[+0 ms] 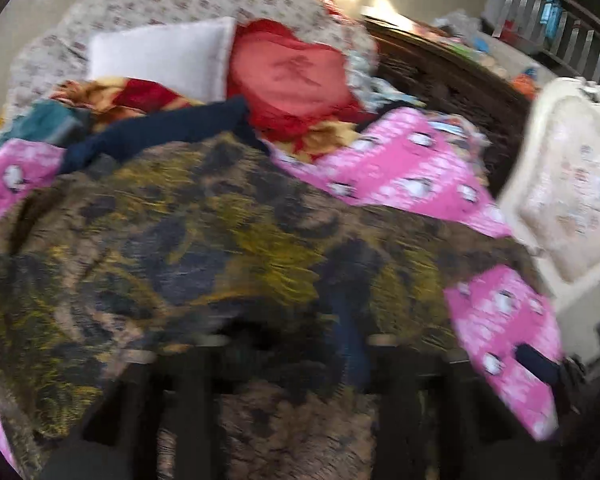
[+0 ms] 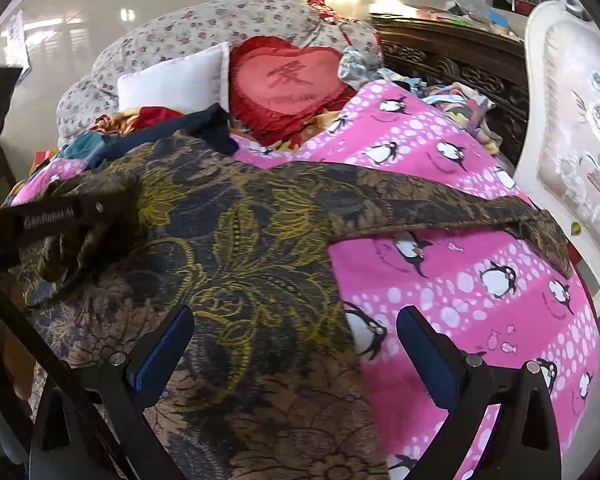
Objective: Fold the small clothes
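The right gripper (image 2: 294,344) hangs with its jaws spread wide, holding nothing, above the floral garment (image 2: 236,248); that garment lies spread on the pink penguin sheet (image 2: 460,280). The left gripper (image 2: 100,216) reaches in from the left, pinching a bunched fold at the garment's far-left edge; its own view is blurred.

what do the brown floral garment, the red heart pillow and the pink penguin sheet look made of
Brown floral garment: thin woven fabric, matte, probably cotton or a blend; it drapes limply and creases softly.
Red heart pillow: satin-like cloth with a slight sheen, ruffled edge, stitched character; it looks stuffed.
Pink penguin sheet: printed cotton-like cloth, flat and matte, pattern crisp with no pile.
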The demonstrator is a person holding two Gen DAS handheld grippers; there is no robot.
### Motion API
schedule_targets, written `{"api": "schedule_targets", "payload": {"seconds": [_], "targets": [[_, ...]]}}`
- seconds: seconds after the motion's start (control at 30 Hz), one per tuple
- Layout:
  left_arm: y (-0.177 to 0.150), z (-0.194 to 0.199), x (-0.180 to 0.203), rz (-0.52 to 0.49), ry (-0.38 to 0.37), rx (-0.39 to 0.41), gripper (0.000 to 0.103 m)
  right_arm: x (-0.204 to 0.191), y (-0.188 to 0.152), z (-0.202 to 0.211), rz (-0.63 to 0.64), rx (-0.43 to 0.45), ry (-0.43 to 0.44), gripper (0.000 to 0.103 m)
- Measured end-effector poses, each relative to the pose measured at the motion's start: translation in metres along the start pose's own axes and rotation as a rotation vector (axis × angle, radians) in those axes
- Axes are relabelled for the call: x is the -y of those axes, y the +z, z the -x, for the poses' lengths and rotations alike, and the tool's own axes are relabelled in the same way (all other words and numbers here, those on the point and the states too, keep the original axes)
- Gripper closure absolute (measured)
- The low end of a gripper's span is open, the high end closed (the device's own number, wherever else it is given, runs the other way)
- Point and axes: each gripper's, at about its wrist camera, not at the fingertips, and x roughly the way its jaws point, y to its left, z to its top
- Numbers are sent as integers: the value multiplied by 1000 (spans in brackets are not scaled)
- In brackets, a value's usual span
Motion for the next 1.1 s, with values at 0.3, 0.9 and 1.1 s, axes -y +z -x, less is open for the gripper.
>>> {"api": "schedule_targets", "payload": {"seconds": [0.3, 0.9, 1.1], "targets": [[7, 114, -24, -47, -51, 141, 8, -34, 7, 16, 63, 52, 78, 0], [-39, 171, -148, 194, 62, 182, 6, -193, 8, -17, 387, 107, 230, 1], [-51, 168, -171, 257, 95, 154, 6, -227, 16, -75, 444, 15, 190, 70]]}}
